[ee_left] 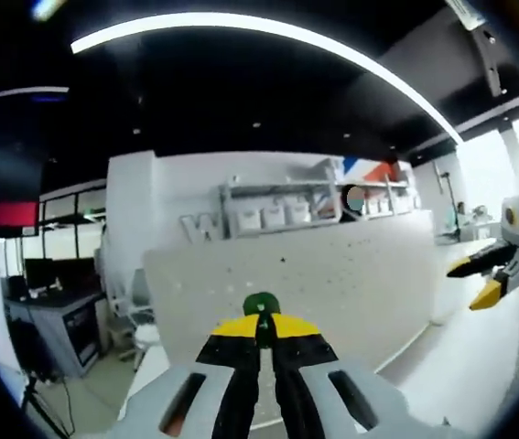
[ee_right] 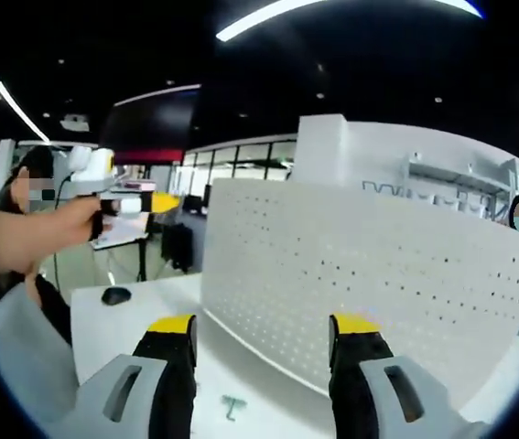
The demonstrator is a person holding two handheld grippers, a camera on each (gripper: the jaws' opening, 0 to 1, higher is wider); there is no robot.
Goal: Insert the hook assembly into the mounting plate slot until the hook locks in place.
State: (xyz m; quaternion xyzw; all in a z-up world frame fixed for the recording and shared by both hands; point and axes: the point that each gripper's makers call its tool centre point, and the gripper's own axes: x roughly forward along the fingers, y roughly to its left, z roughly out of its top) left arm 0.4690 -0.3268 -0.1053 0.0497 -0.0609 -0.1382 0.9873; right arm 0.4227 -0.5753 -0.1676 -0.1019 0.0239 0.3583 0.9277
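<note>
My left gripper [ee_left: 261, 337] is clenched on the green hook assembly [ee_left: 262, 305], held up in front of the white perforated mounting plate [ee_right: 360, 283], not yet touching it. My right gripper [ee_right: 263, 331] is spread, holding nothing. Insertion and locking remain.

Both views close, facing shared upright pegboard [ee_left: 332, 274] [ee_right: 360, 283]

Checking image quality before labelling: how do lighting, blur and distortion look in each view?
Left gripper view: fisheye bends the ceiling light into an arc, window glare at right, pegboard soft. Right gripper view: pegboard holes sharp centrally, its edges bowed, person's hand slightly blurred.
</note>
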